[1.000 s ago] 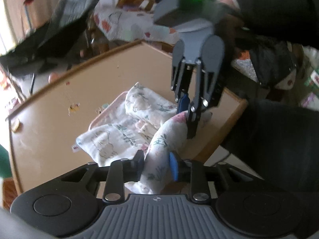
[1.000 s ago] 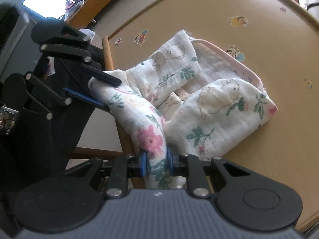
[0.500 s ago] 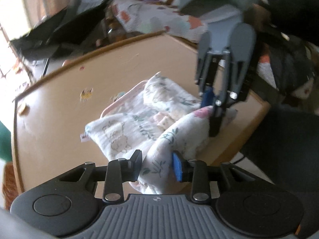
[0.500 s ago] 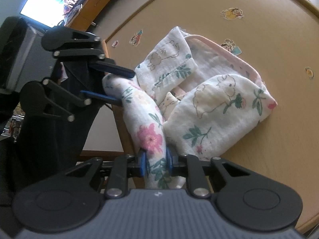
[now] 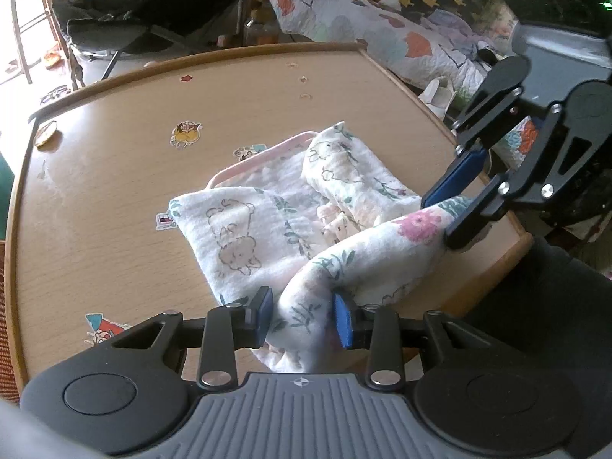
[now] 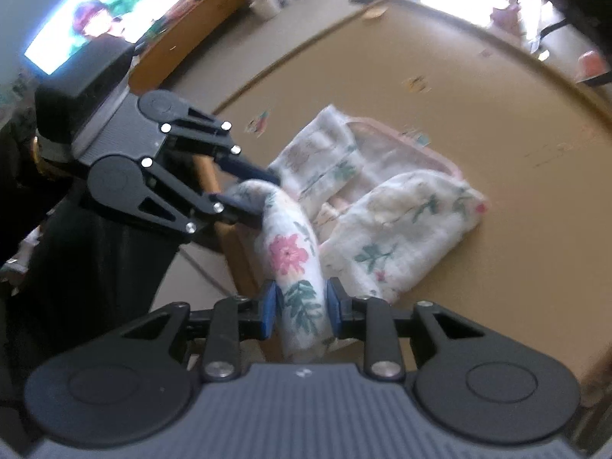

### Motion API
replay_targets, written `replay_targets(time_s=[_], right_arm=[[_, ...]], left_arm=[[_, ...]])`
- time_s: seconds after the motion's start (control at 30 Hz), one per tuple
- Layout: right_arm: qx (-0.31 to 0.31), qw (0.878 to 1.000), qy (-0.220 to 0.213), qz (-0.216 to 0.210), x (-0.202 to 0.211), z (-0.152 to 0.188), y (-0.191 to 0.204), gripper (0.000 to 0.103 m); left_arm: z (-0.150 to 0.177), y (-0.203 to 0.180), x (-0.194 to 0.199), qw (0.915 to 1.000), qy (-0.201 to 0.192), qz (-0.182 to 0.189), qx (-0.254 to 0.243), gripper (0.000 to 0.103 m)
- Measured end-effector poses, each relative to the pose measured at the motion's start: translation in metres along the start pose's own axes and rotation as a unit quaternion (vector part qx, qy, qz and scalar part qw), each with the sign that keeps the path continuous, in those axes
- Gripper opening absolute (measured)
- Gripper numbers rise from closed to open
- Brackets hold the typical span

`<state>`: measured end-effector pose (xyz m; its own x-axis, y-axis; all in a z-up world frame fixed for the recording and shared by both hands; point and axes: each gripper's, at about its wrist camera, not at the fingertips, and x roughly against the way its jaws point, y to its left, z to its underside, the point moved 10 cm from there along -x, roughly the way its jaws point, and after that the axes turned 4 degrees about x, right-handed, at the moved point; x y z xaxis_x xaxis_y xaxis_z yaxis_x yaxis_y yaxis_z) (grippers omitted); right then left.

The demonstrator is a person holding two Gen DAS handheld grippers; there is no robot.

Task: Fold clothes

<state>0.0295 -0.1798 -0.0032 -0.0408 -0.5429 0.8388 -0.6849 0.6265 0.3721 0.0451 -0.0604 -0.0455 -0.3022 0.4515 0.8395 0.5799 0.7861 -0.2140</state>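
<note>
A white floral baby garment with pink trim [image 5: 267, 206] lies bunched on the wooden table [image 5: 114, 176]. Its near edge is lifted into a rolled band between my two grippers. My left gripper [image 5: 304, 317] is shut on one end of that band; it also shows in the right wrist view [image 6: 248, 195]. My right gripper [image 6: 302, 306] is shut on the other end, by a pink flower print [image 6: 287, 252]; it shows in the left wrist view [image 5: 451, 210] at the table's right edge.
Stickers [image 5: 185, 132] dot the table top. A raised wooden rim [image 5: 512, 229] runs along the table edge. A patterned quilt [image 5: 382, 30] and a black folding chair [image 5: 126, 19] lie beyond the table. A lit screen [image 6: 103, 15] stands at the back.
Both grippers have moved further over the table with the band still held, and the views have swung. The jaws now stand a little wider around the cloth.
</note>
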Motion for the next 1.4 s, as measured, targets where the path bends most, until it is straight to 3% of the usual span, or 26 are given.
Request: replay_targets(time_s=[0.3,0.5,0.57,0.7,0.9,1.0,1.13,1.23,1.4], right_arm=[[-0.089,0.993,-0.011,0.074,-0.007,0.002,-0.029,0.028],[-0.077,0.99,-0.005,0.116,-0.026,0.0,-0.028,0.028],[-0.081,0.99,-0.006,0.119,-0.028,0.001,-0.029,0.028],[-0.102,0.989,-0.009,0.109,-0.029,0.004,-0.034,0.029],[-0.107,0.989,-0.01,0.099,-0.038,0.002,-0.033,0.029],[-0.109,0.989,-0.014,0.096,-0.038,0.003,-0.033,0.029],[-0.112,0.989,-0.022,0.094,-0.035,0.003,-0.032,0.029],[-0.11,0.989,-0.026,0.095,-0.03,0.006,-0.033,0.029],[-0.109,0.989,-0.036,0.099,-0.027,0.009,-0.032,0.03]], left_arm=[[0.004,0.001,0.0,0.9998,-0.014,-0.002,0.012,0.039],[0.007,-0.001,0.007,0.9984,-0.048,-0.025,0.016,0.046],[0.006,-0.002,0.016,0.9964,-0.071,-0.043,0.014,0.053],[0.003,-0.005,0.049,0.9887,-0.14,-0.049,0.018,0.053],[0.008,-0.024,0.087,0.9814,-0.184,-0.042,-0.037,0.053],[0.008,-0.04,0.089,0.9818,-0.181,-0.011,-0.056,0.056],[0.006,-0.052,0.063,0.9868,-0.143,-0.024,-0.072,0.056],[0.004,-0.05,0.034,0.9936,-0.098,-0.026,-0.05,0.056],[-0.001,-0.033,0.012,0.9951,-0.085,-0.047,-0.018,0.056]])
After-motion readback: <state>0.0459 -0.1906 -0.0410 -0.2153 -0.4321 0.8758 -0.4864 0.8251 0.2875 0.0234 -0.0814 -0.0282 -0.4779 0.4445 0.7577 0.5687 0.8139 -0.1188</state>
